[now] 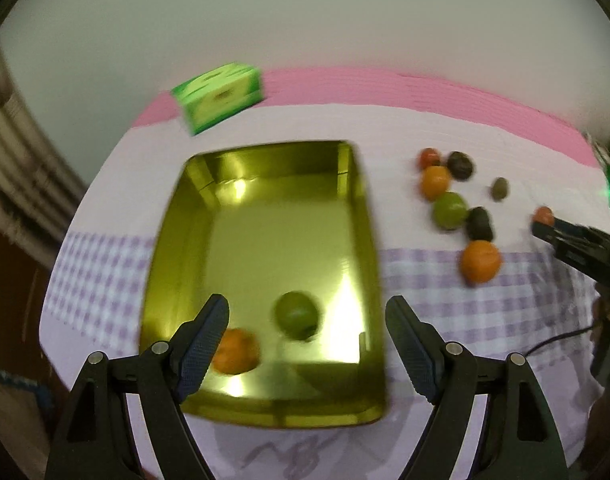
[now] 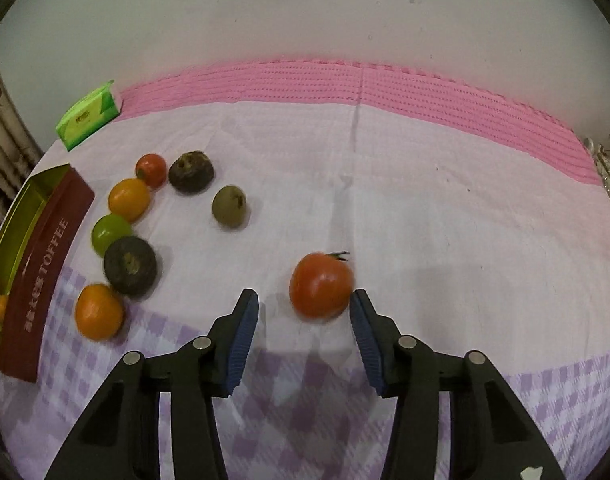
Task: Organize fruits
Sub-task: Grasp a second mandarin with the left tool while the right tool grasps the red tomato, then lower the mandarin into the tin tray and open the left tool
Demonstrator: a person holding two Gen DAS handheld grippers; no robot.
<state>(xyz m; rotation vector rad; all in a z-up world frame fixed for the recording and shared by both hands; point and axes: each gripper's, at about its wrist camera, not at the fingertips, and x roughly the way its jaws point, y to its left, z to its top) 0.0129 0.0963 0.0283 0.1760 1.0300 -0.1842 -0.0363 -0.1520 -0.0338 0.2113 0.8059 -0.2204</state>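
The right claw (image 2: 303, 316) is spread, its right pad touching a red tomato (image 2: 321, 284) on the desk (image 2: 425, 208). The tomato looks light, smooth and easily bruised; a gentle pinch across its widest part seems best. The left claw (image 1: 307, 316), also spread and empty, hovers over the gold tin (image 1: 369, 208). The tin holds an orange (image 1: 237, 350) and a green fruit (image 1: 297, 314). Right of the tin lie more loose fruits (image 1: 449, 210).
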